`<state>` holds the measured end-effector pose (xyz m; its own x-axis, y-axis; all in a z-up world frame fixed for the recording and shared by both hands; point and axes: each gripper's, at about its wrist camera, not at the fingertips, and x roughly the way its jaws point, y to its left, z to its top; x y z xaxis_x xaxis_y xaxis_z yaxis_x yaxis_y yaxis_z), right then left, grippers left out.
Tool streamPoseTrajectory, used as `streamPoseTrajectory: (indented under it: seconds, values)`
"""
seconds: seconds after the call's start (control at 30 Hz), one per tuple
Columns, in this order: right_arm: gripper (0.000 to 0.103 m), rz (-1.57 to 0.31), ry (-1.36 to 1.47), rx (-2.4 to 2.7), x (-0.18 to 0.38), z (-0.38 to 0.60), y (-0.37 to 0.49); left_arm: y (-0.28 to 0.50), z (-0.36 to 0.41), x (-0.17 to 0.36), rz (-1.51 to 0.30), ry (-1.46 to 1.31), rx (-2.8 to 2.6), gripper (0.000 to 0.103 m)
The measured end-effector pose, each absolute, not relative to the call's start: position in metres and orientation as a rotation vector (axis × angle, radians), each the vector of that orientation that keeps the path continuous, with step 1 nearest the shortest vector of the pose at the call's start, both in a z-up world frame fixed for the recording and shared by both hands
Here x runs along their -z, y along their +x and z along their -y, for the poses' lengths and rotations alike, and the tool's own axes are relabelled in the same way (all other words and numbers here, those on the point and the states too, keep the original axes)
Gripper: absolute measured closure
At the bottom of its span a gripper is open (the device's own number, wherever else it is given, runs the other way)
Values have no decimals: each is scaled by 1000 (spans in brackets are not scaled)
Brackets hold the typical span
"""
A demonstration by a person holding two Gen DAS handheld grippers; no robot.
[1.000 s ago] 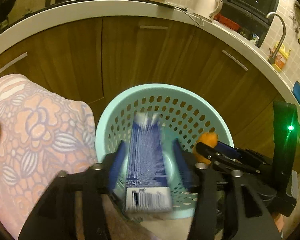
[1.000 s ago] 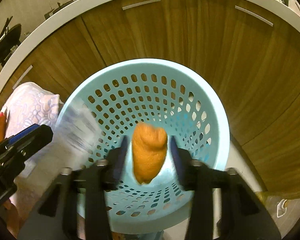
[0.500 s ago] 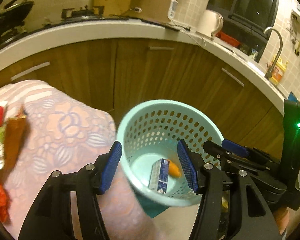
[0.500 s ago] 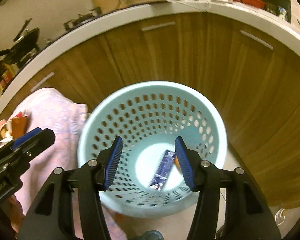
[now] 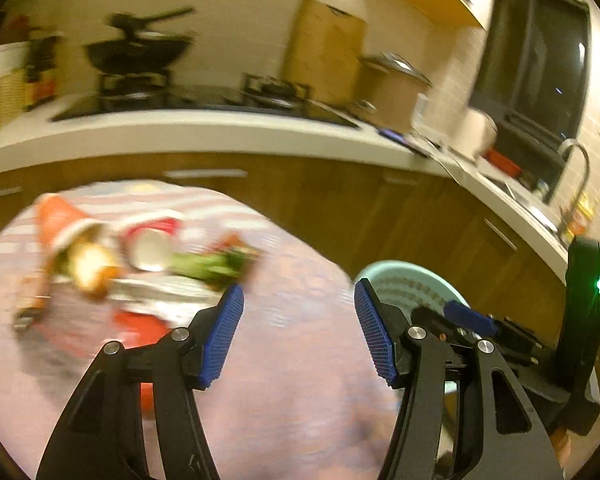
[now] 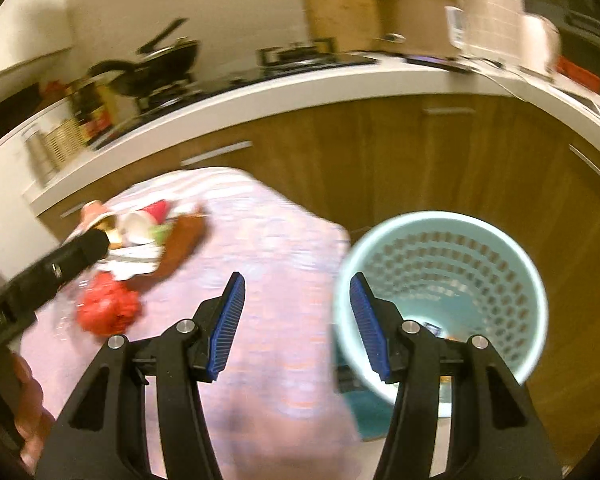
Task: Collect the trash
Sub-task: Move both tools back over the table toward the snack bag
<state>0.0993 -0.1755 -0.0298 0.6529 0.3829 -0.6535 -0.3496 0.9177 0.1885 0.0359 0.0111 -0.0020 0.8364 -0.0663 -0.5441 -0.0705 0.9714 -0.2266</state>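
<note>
Both claws hang parted and empty over a pink patterned tablecloth. The left gripper faces a blurred heap of trash ahead to its left; the right gripper has the mint perforated basket just to its right, a red crumpled wrapper to its left.

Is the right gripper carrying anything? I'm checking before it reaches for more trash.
No. The right gripper has open jaws, with only the pink tablecloth visible between them.
</note>
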Motion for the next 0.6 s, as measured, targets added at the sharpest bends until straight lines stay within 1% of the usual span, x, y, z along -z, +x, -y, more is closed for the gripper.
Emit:
streamPoseTrajectory:
  seconds: [0.17, 0.3, 0.5, 0.6]
  values:
    - [52, -720, 11, -521, 20, 122, 77, -1, -64, -11, -520, -237, -140, 47]
    - [52, -705, -25, -593, 16, 82, 61, -23, -111, -10, -510, -236, -237, 42]
    - [52, -700, -57, -672, 19, 23, 46, -35, -174, 15, -574, -235, -331, 42]
    - [52, -697, -66, -696, 26, -4, 41, -31, -193, 29, -620, -242, -314, 42]
